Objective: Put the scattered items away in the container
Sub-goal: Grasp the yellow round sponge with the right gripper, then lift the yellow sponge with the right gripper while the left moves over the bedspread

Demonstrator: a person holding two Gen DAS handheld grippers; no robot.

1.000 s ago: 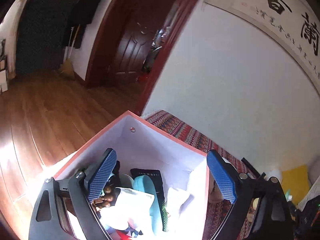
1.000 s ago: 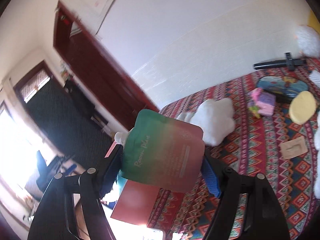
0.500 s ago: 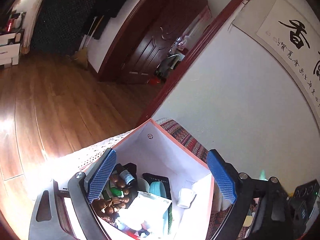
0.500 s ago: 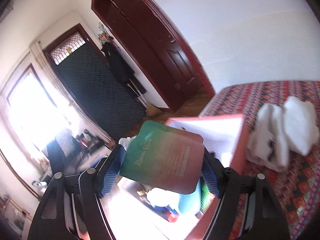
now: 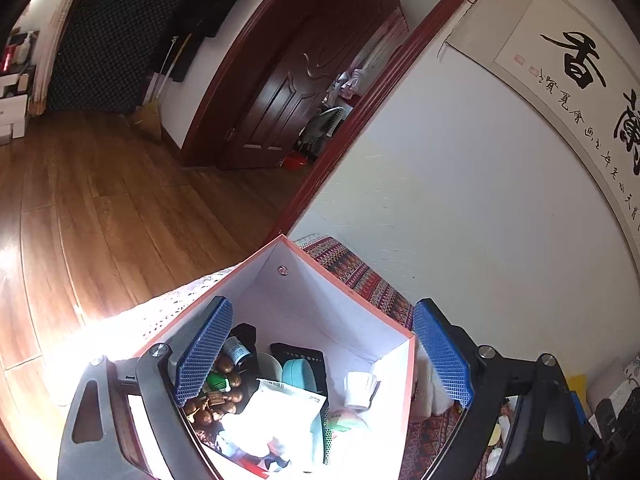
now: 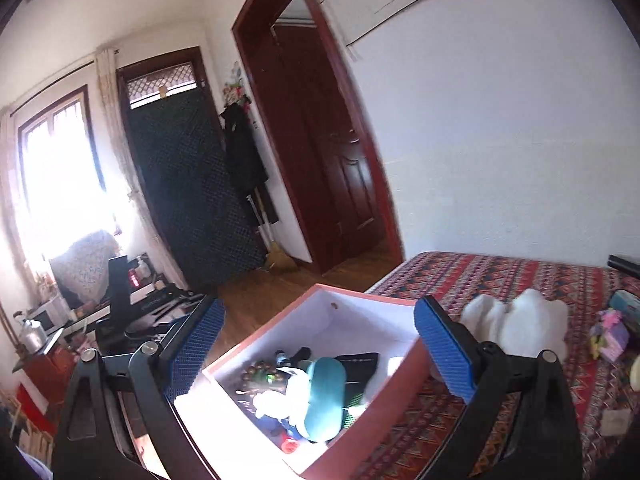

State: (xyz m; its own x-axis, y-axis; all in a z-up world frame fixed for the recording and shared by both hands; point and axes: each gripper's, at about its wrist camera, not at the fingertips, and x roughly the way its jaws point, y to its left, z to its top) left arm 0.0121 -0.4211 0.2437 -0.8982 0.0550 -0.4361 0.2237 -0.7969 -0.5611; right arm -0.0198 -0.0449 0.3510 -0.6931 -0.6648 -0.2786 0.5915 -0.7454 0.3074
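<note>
Right gripper (image 6: 316, 344), jaws opening and empty, hangs over the box (image 6: 352, 298); remaining white plush (image 6: 516, 322) lies just right of it on the bedspread (image 6: 500, 276), nearer this hand.

your box (image 5: 340, 312) looks like matt card, white inside. the bedspread (image 6: 500, 280) is woven patterned cloth, the floor (image 5: 120, 200) glossy wood, and the fingers (image 5: 204, 348) carry blue dimpled pads.
</note>
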